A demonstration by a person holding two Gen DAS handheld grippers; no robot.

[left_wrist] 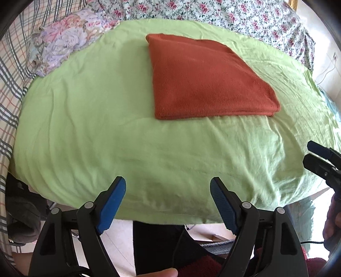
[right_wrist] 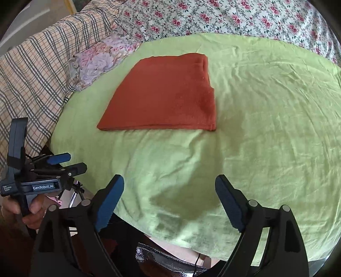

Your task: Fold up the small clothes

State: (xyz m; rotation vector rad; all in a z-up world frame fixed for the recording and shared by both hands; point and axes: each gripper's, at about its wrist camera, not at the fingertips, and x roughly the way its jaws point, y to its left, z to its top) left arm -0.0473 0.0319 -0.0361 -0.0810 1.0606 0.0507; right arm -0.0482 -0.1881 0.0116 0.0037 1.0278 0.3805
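A rust-orange knitted garment (left_wrist: 204,81) (right_wrist: 164,95) lies folded into a flat, roughly square stack on the light green sheet (left_wrist: 106,127) (right_wrist: 266,127). My left gripper (left_wrist: 168,183) hangs open over the sheet's near edge, well short of the garment, with nothing between its blue pads. My right gripper (right_wrist: 169,181) is open too, above bare green sheet in front of the garment, with its jaws empty. The right gripper's fingertips (left_wrist: 315,153) show at the right edge of the left wrist view. The left gripper (right_wrist: 68,163), held by a hand, appears at the left of the right wrist view.
A crumpled pastel floral cloth (left_wrist: 64,46) (right_wrist: 100,59) lies at the sheet's far left corner. A plaid blanket (right_wrist: 32,74) borders the left side and a rose-print bedcover (right_wrist: 234,19) runs along the back. Floor and dark trousers (left_wrist: 157,245) show below the near edge.
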